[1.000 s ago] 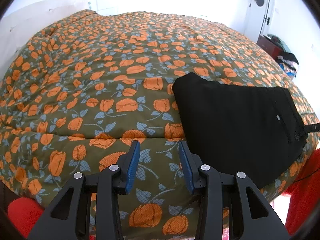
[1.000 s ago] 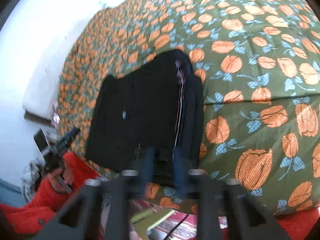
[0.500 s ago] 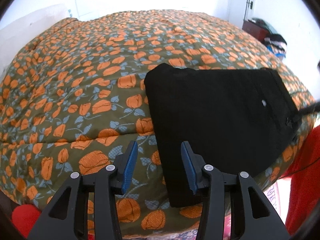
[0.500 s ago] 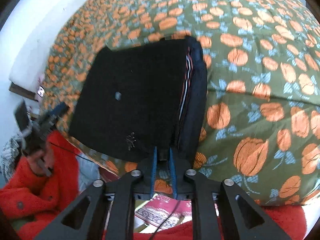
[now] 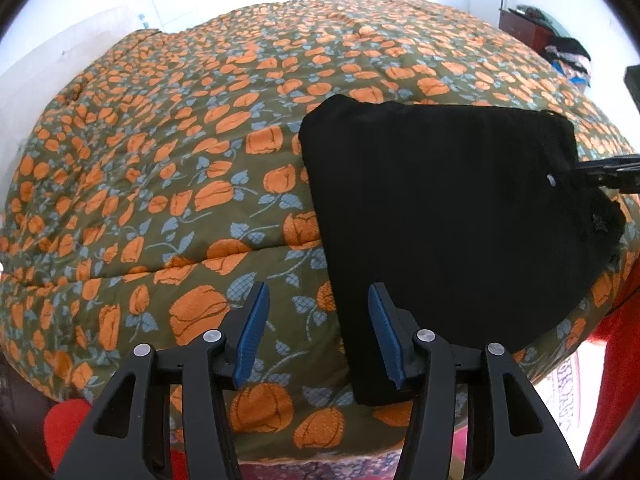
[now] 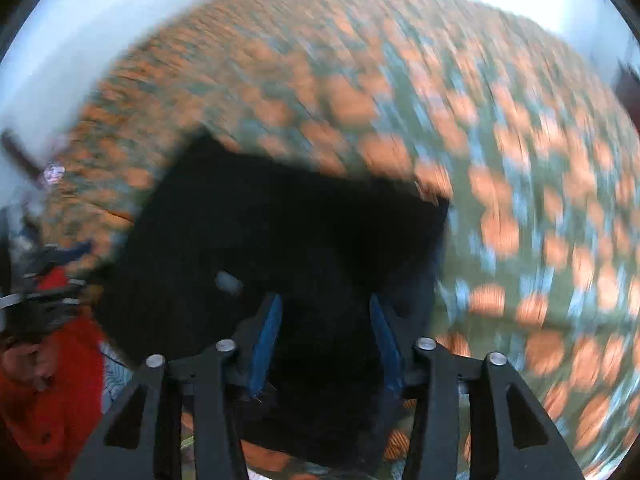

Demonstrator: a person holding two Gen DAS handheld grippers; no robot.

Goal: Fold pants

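Right gripper (image 6: 324, 340) jaws just sprung apart off folded pants (image 6: 288, 232), view blurred, left gripper (image 5: 316, 332) apart, empty

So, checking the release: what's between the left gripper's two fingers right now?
In the left wrist view, the left gripper stands open over the floral bedspread. Only bedspread shows in the gap; the folded black pants edge lies just by the right-hand finger.

The right wrist view is smeared throughout: the quilt (image 6: 500, 128) pattern runs to streaks, and the pants (image 6: 280, 232) show no seams. In the left wrist view the right gripper (image 5: 608, 172) (only its tips) is cut off at the edge.
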